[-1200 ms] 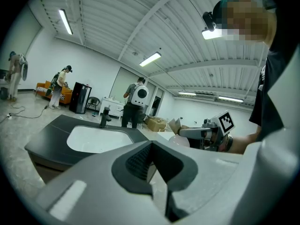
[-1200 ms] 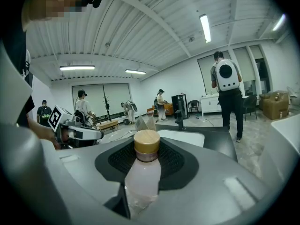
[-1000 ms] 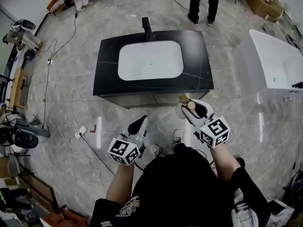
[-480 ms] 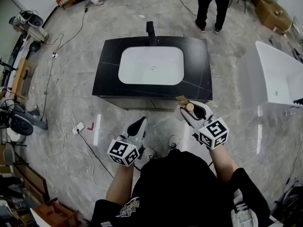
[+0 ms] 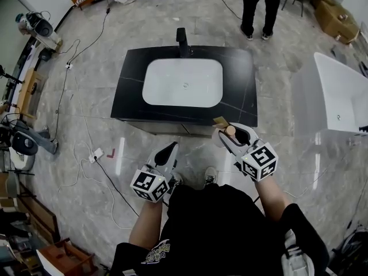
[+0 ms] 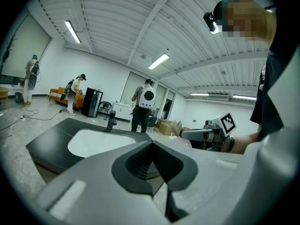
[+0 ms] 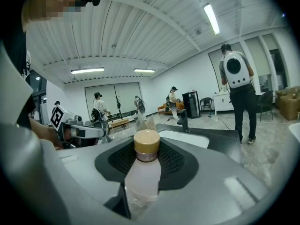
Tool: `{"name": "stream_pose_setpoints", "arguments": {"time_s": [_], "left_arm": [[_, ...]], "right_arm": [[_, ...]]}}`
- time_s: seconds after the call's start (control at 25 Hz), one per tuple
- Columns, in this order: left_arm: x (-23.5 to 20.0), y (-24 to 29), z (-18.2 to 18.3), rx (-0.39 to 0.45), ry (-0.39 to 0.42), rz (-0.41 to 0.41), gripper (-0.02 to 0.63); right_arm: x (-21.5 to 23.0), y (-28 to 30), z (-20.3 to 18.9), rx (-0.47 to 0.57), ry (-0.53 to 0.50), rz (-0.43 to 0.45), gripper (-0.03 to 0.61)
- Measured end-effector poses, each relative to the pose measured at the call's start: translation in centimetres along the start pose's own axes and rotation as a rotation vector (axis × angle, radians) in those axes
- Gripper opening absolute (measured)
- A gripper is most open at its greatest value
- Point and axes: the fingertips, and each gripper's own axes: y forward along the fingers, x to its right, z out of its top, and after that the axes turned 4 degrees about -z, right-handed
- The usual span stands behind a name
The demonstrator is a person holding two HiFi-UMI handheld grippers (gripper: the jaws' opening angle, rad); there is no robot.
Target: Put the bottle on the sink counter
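Left gripper (image 5: 171, 148): fingers shut together, nothing between them, on the near side of the table (image 5: 238, 79), short of its front edge. Right gripper (image 5: 231, 132): fingers clamped on the bottle (image 7: 143, 170), tan cap up, at the table's front right corner; over the edge or just short of it, hard to tell. Faucet (image 5: 181, 41) sits at the table's far edge; a person (image 5: 261, 7) stands beyond.

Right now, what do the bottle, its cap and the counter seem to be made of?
Bottle: probably plastic; the body is cloudy, translucent white.
Cap: likely plastic; tan with a dull surface.
Counter: looks like black stone or a stone-like slab; smooth, with thin pale veins across it.
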Motion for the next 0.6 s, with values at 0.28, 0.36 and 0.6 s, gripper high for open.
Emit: {"name": "stream_pose_setpoints", "arguments": {"time_s": [0.28,0.36,0.6], "left_arm": [[-1.9,1.3,0.8,-0.015,0.009,-0.034,0.001],[-3.0,1.5,1.0,-0.025,0.010,-0.050,0.001],[-6.4,1.9,2.4,-0.054,0.019,-0.115,0.000]], "right_arm": [[1.0,1.5,0.3,0.006,0.018,-0.035,0.161],[1.1,2.2,0.5,0.011,0.026,-0.056,0.161],[0.7,4.8,1.6,0.024,0.059,-0.124,0.161]]}}
